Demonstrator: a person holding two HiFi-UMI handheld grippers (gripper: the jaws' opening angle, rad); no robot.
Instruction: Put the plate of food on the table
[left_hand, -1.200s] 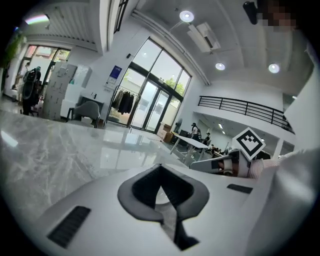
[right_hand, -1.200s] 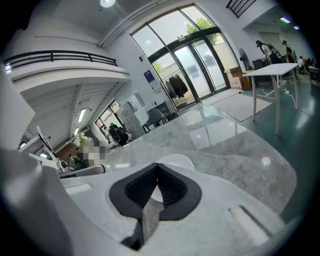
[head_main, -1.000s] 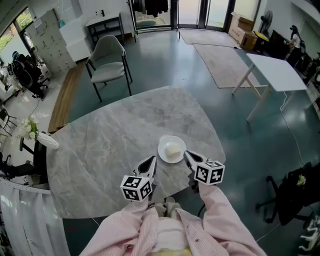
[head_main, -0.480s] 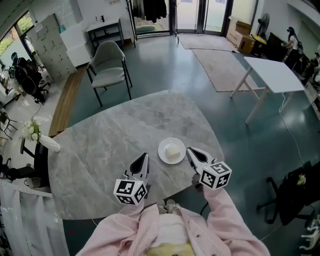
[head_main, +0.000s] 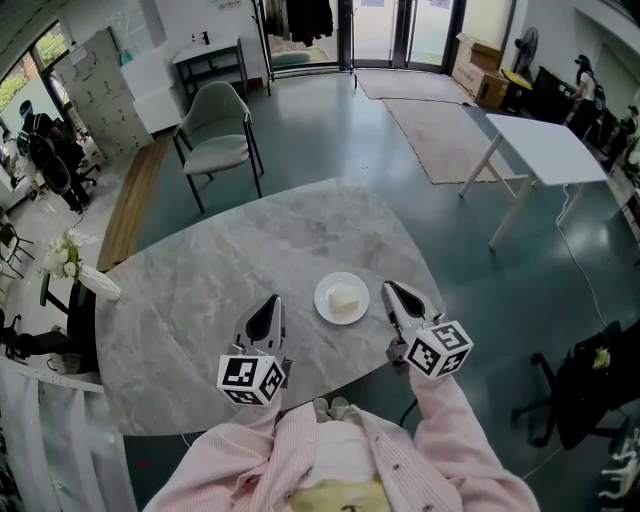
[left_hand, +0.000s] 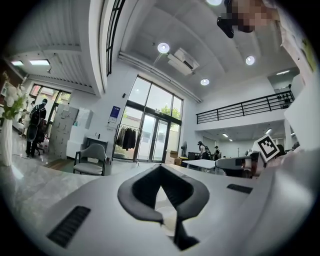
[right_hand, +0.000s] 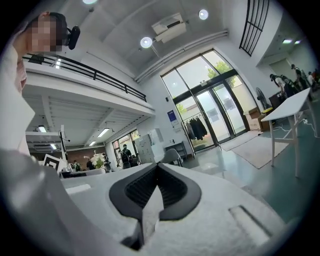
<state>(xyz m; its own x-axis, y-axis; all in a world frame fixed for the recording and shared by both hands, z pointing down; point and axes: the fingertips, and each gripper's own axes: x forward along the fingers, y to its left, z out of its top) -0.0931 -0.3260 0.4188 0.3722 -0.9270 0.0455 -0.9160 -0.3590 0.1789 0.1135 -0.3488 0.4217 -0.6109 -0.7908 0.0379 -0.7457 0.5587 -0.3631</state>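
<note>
A small white plate (head_main: 325, 290) with a pale block of food (head_main: 347, 299) rests on the grey marble table (head_main: 200, 290), near its front edge. My left gripper (head_main: 269, 303) hovers to the plate's left, jaws together and nothing in them. To the plate's right my right gripper (head_main: 391, 290) is likewise shut and empty. Neither gripper touches the plate. In the left gripper view the left gripper (left_hand: 160, 172) shows dark pads meeting at their tips. The right gripper view shows the right gripper (right_hand: 157, 167) with its ribbed pads closed against each other.
A grey chair (head_main: 222, 125) stands beyond the table's far edge. A white vase with flowers (head_main: 75, 272) sits at the table's left end. A white side table (head_main: 548, 145) and a rug (head_main: 450, 125) are at the right. A dark office chair (head_main: 585, 385) stands near the lower right.
Both grippers have drawn away from the plate: the left one moved left and back, the right one slid right. The plate stays where it was.
</note>
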